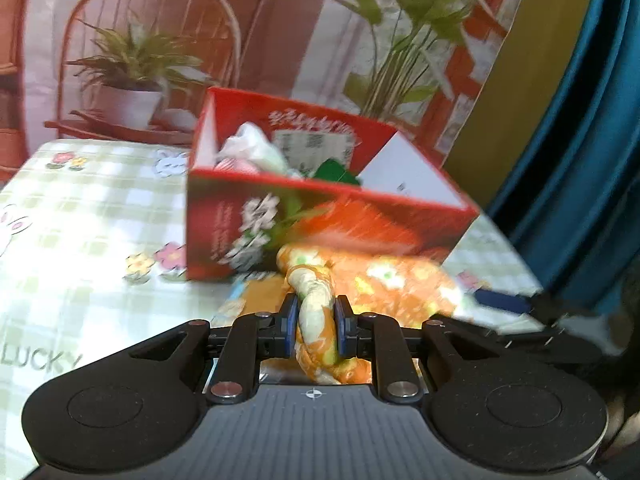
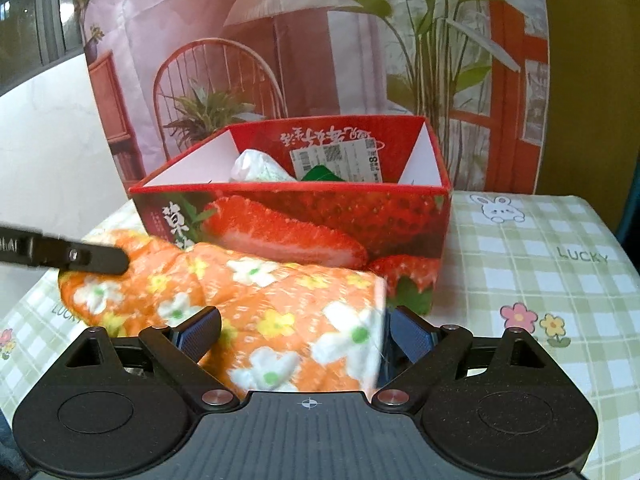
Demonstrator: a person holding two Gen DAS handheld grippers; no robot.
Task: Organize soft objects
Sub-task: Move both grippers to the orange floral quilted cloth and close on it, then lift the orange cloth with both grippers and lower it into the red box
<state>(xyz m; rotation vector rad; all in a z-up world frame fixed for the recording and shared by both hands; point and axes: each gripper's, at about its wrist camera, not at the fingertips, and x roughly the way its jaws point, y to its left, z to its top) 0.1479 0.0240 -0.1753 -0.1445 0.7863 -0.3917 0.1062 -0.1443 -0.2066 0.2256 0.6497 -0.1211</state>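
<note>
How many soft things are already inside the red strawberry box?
2 visible: a white bundle toward the left and a green piece right of it, inside the box. More may lie hidden below.

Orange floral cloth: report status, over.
Left hand-held gripper shut on orange floral cloth. Right hand-held gripper open, straddling it. Cloth on table, against strawberry box. Nothing in the way.
</note>
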